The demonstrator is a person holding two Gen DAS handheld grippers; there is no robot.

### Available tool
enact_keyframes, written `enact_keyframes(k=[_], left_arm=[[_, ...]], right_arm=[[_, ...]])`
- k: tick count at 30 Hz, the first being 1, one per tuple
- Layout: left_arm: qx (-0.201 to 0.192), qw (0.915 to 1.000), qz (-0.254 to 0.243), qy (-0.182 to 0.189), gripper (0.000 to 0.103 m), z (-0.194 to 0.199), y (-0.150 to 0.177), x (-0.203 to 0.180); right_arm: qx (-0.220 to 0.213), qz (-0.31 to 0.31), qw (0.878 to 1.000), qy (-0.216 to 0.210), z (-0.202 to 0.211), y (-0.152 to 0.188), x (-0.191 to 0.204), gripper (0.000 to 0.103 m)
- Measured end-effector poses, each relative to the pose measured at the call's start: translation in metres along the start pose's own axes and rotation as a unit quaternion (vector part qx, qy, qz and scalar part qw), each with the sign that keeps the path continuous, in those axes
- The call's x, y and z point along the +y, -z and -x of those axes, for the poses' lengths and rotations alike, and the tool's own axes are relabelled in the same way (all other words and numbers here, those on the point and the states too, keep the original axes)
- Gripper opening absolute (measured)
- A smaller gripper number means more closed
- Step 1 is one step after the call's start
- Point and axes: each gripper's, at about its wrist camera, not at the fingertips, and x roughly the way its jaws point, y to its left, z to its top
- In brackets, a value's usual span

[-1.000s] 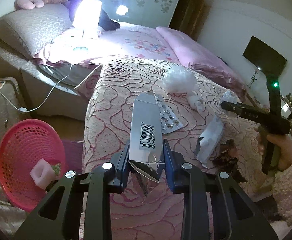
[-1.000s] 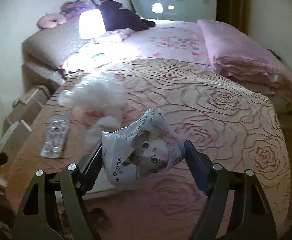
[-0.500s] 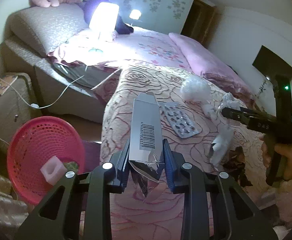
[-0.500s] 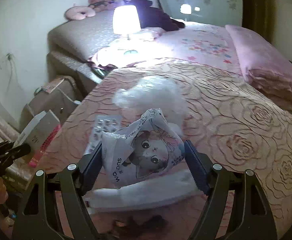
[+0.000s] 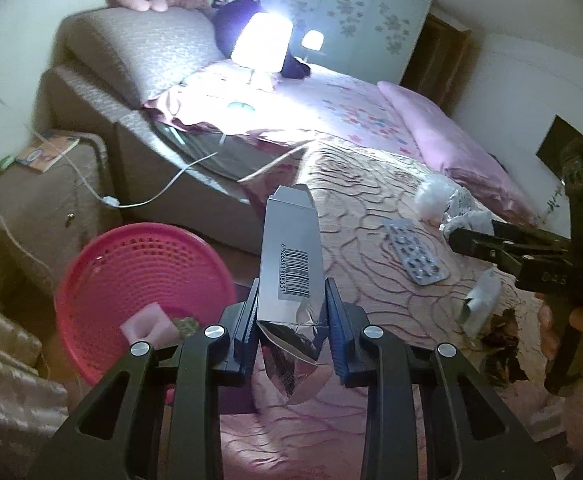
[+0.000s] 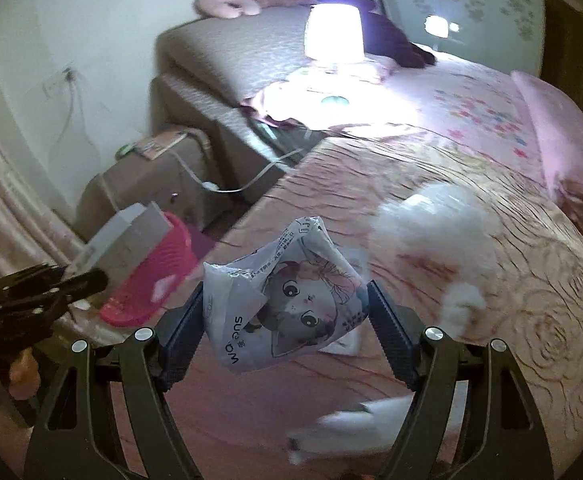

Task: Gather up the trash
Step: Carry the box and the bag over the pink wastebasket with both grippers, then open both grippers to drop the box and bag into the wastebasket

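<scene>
My left gripper (image 5: 291,322) is shut on a flattened silver carton with a barcode (image 5: 291,260), held above the bed edge, right of a pink mesh basket (image 5: 139,276) on the floor. My right gripper (image 6: 285,320) is shut on a crumpled white wrapper with a cartoon cat (image 6: 283,300) over the bed. The right gripper also shows in the left wrist view (image 5: 457,236); the left gripper and carton (image 6: 119,236) show at the left of the right wrist view, beside the basket (image 6: 151,280).
On the rose-patterned bedspread (image 5: 363,184) lie a blister pack (image 5: 415,256), a white fluffy wad (image 6: 435,216), a torn white wrapper (image 5: 479,304) and dark scraps (image 5: 503,340). The basket holds a pink foam piece (image 5: 147,324). A lit lamp (image 5: 261,42) stands on the bed; a box (image 5: 43,200) with a cable stands at the left.
Both grippers have swung left toward the basket with their loads. The basket now sits larger and closer to centre in both views.
</scene>
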Motion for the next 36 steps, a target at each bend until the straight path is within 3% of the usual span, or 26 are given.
enact_keyframes(k=[20, 36], left_arm=[[0.004, 0.9925, 0.081, -0.091, 0.028, 0.007, 0.011, 0.087], [0.046, 0.9832, 0.120, -0.129, 0.028, -0.020, 0.033, 0.132]], right_arm=[[0.028, 0.086, 0.994, -0.067, -0.061, -0.039, 0.112, 0.075], [0.089, 0.116, 0.986, -0.085, -0.136, -0.037, 0.153, 0.075]])
